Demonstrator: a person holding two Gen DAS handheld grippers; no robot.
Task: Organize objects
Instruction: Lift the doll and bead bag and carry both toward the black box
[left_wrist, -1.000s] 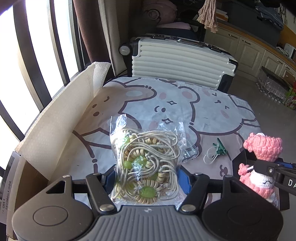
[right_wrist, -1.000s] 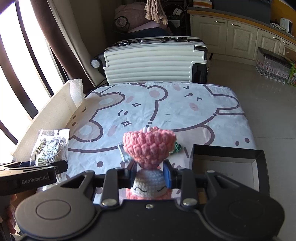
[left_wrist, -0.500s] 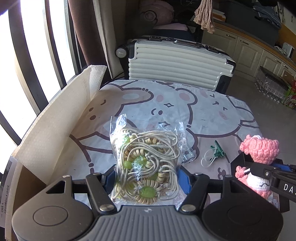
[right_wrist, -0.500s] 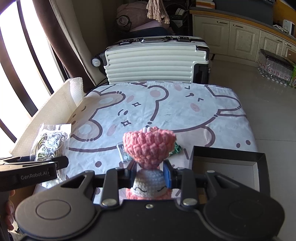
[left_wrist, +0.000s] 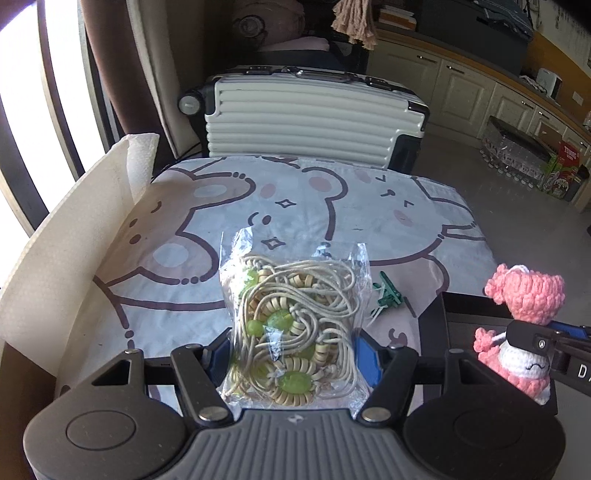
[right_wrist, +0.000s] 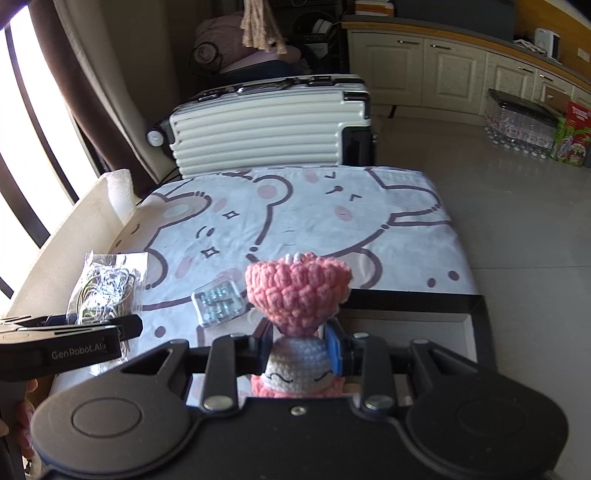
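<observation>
My left gripper (left_wrist: 293, 350) is shut on a clear plastic bag of beige cord and green beads (left_wrist: 293, 325), held above the table's near edge; the bag also shows in the right wrist view (right_wrist: 107, 288). My right gripper (right_wrist: 299, 349) is shut on a pink and white crochet doll (right_wrist: 297, 291), held over the near left corner of a black box (right_wrist: 476, 314). The doll also shows at the right in the left wrist view (left_wrist: 524, 325).
A bear-print cloth covers the table (left_wrist: 295, 206). A green clip (left_wrist: 386, 295) and a small clear packet (right_wrist: 219, 301) lie on it. A white foam sheet in a cardboard box (left_wrist: 74, 236) stands at the left. A white suitcase (left_wrist: 310, 114) stands beyond the table.
Both grippers have swung to the right with their loads still held. The doll now sits over the black box's near left corner.
</observation>
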